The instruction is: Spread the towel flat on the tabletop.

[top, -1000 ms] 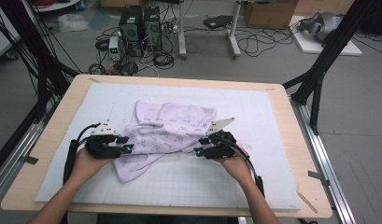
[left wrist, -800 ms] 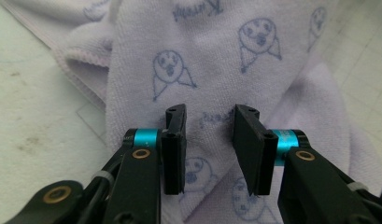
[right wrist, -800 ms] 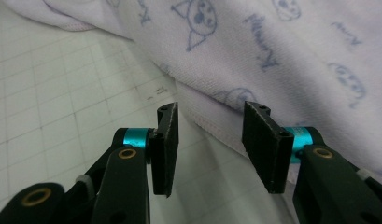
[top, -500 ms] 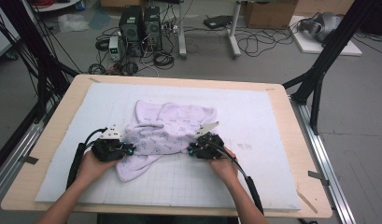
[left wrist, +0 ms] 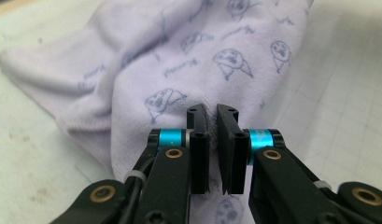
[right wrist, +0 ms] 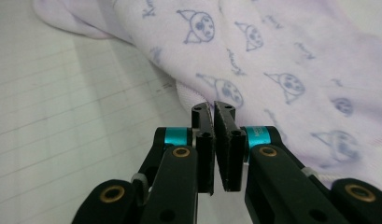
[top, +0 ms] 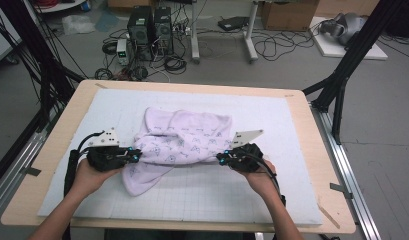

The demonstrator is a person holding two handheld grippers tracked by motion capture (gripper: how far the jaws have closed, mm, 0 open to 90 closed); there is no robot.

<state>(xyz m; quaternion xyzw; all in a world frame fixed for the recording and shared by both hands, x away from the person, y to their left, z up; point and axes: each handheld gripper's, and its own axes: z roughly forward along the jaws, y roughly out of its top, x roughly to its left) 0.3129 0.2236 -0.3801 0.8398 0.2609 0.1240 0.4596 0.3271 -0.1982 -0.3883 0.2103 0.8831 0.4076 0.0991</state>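
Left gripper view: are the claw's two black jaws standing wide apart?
No, the left claw has its jaws drawn almost together at the edge of the pale lilac printed cloth garment.

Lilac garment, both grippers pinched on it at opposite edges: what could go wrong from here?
1. The left gripper and right gripper each pinch only a thin edge of the lilac garment; it may slip out on lifting.
2. The garment lies bunched in overlapping folds, so either pinch may have caught several layers, or just one.
3. A loose end hangs towards the person and may drag on the white mat.
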